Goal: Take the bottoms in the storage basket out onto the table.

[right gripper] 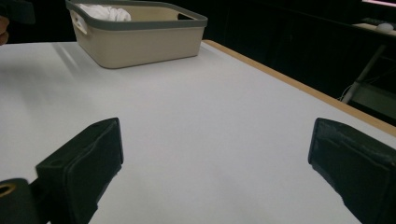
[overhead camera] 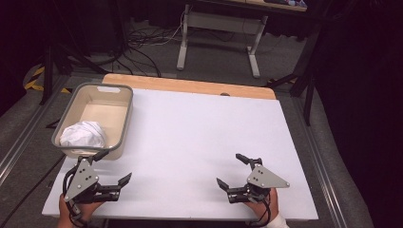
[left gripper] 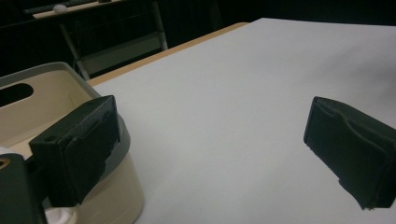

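Overhead light is brightening the white table (overhead camera: 199, 142) evenly. Darkness is swallowing everything from nine to three o'clock, and the near jaws are blurring softly.

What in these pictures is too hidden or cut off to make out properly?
- White cloth in the bin: crumpled, so its kind is unclear in the high view; the bin's rim covers most of it in the right gripper view.
- Bin, left gripper view: cut off by the frame's left edge and partly behind a black jaw.

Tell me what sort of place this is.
Probably a lab or workshop set up for recording: a white-topped table holding a beige bin, loose cables on the carpeted floor, and another desk behind.
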`<action>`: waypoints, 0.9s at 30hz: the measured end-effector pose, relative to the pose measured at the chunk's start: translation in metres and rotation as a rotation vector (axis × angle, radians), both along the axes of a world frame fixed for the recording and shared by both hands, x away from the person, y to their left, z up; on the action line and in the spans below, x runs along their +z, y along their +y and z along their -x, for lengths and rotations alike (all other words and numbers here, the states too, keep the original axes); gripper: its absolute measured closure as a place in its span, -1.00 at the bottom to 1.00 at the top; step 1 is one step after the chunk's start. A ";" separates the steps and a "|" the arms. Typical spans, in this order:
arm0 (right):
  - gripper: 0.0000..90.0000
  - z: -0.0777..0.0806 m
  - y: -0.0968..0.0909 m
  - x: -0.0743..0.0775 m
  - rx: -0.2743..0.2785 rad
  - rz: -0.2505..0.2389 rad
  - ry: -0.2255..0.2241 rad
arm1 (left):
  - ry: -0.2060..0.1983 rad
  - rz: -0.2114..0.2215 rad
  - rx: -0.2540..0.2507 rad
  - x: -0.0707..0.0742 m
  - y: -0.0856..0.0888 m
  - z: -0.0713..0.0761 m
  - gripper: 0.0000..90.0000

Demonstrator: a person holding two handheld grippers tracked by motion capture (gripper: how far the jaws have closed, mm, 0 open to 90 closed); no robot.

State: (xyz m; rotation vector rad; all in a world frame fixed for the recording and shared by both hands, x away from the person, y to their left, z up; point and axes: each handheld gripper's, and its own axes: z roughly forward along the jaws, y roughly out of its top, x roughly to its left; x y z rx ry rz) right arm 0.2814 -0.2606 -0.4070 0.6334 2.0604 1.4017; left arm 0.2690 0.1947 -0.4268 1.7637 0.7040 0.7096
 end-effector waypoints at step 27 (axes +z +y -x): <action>-0.93 -0.030 0.017 -0.004 0.098 0.010 0.030 | 0.185 -0.131 0.179 0.029 0.053 -0.012 -0.89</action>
